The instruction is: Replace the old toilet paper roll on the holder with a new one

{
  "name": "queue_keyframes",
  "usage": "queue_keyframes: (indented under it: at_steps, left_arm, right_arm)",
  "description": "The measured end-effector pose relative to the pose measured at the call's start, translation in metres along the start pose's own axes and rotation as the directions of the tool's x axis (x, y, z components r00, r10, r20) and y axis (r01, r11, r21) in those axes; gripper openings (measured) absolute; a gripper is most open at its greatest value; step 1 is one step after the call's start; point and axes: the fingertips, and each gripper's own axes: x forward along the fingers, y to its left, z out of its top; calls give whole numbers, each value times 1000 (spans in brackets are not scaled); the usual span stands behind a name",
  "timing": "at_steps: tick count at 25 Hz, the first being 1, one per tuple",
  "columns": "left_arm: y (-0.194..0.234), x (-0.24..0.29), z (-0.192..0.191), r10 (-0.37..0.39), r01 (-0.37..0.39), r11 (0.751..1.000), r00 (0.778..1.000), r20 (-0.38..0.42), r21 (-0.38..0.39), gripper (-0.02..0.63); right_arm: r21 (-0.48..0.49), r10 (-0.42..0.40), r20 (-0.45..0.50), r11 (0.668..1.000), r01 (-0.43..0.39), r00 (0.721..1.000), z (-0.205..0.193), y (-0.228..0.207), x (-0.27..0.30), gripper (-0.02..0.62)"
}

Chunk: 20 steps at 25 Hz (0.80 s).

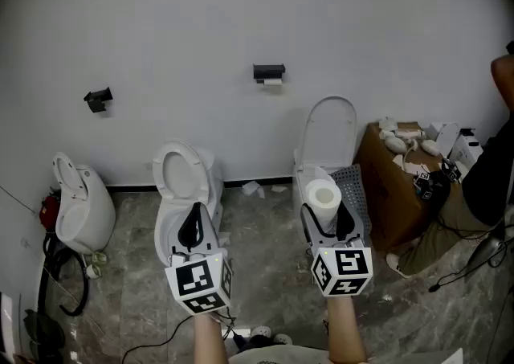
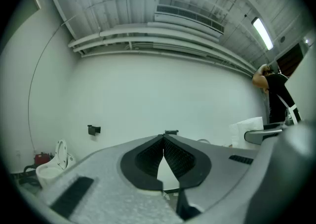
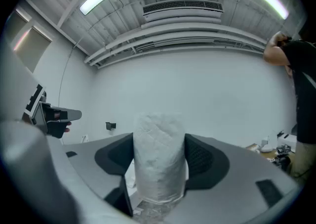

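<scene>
The right gripper [image 1: 324, 211] has its jaws clamped on the new roll [image 3: 159, 158], held upright, and the left gripper [image 2: 163, 139] has its jaws together, empty. The holder [image 1: 269, 72] is on the far wall, well apart from both, and a small white rest of the old roll [image 1: 273, 81] seems to hang on it. I judge that only the pick-up is done; taking off the old roll and mounting the new one are left.

No readable text, label, brand, number or sign on anything in view
</scene>
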Motion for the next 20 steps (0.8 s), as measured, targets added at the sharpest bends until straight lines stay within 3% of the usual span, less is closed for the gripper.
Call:
queue_keyframes:
  at_steps: [18, 19, 20]
  left_arm:
    - [11, 13, -6, -1, 1, 1000, 1000, 1, 19, 12]
    - [13, 15, -6, -3, 3, 1000, 1000, 8, 15, 23]
    - [14, 18, -6, -6, 6, 1000, 1000, 15, 9, 96]
  right_arm:
    - [29, 28, -29, 999, -27, 999, -10, 8, 17, 296]
    - [28, 27, -32, 999, -26, 999, -12, 9, 20, 298]
    - [29, 26, -34, 999, -25, 999, -13, 10, 22, 298]
